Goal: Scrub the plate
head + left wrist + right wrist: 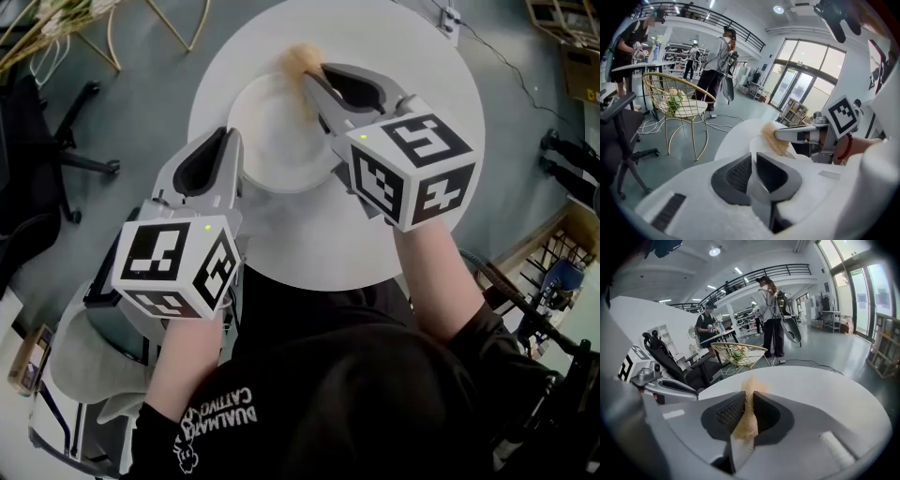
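A white plate [274,141] lies on the round white table [422,66]. My left gripper [232,142] is at the plate's left rim, shut on it. In the left gripper view the thin white rim of the plate [757,146] runs between the dark pads of the left gripper [753,161]. My right gripper [311,77] reaches over the plate's far edge, shut on a tan fibrous scrubber [298,60]. The scrubber [750,386] sticks out past the jaws of the right gripper [748,398]. Seen from the left, the scrubber [774,138] touches the plate's far rim.
A gold wire chair [675,101] stands on the floor beyond the table, and a black office chair [37,141] to the left. Several people stand further back in the hall. A wooden rack [562,244] sits on the right, with cables on the floor.
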`<state>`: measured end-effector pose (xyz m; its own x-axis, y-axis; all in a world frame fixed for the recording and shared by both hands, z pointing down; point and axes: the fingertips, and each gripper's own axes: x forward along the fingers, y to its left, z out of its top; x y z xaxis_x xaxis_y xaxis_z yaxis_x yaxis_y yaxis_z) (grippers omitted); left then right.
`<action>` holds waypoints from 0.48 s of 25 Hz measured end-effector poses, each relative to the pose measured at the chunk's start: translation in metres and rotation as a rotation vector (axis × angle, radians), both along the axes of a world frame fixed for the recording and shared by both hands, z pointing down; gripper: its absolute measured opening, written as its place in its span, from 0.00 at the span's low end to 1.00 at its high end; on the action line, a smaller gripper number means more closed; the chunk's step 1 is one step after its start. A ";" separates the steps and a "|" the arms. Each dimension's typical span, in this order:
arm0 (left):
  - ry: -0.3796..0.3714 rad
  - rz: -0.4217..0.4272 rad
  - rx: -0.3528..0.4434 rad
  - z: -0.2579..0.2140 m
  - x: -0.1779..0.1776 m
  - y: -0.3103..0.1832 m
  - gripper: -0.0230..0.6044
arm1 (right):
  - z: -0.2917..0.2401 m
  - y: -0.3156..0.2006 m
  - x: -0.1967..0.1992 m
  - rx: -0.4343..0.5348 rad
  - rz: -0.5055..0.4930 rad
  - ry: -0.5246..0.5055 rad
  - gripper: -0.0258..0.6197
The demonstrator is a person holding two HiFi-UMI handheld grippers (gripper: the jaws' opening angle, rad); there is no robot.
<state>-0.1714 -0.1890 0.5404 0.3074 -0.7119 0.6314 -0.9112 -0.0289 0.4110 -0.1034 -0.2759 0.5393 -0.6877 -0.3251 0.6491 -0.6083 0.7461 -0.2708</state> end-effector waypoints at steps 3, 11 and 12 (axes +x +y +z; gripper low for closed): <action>0.014 -0.022 -0.005 0.000 0.002 0.007 0.09 | 0.001 -0.003 0.008 0.012 0.009 0.010 0.13; 0.070 -0.131 0.021 0.000 -0.002 0.022 0.09 | -0.005 0.001 0.014 0.081 -0.011 0.017 0.13; 0.066 -0.138 0.025 -0.001 -0.002 0.023 0.08 | -0.012 0.003 0.013 0.097 -0.022 -0.007 0.13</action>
<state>-0.1733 -0.1661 0.5389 0.2456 -0.7654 0.5948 -0.8782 0.0841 0.4709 -0.0907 -0.2725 0.5271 -0.6995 -0.3709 0.6108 -0.5899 0.7821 -0.2007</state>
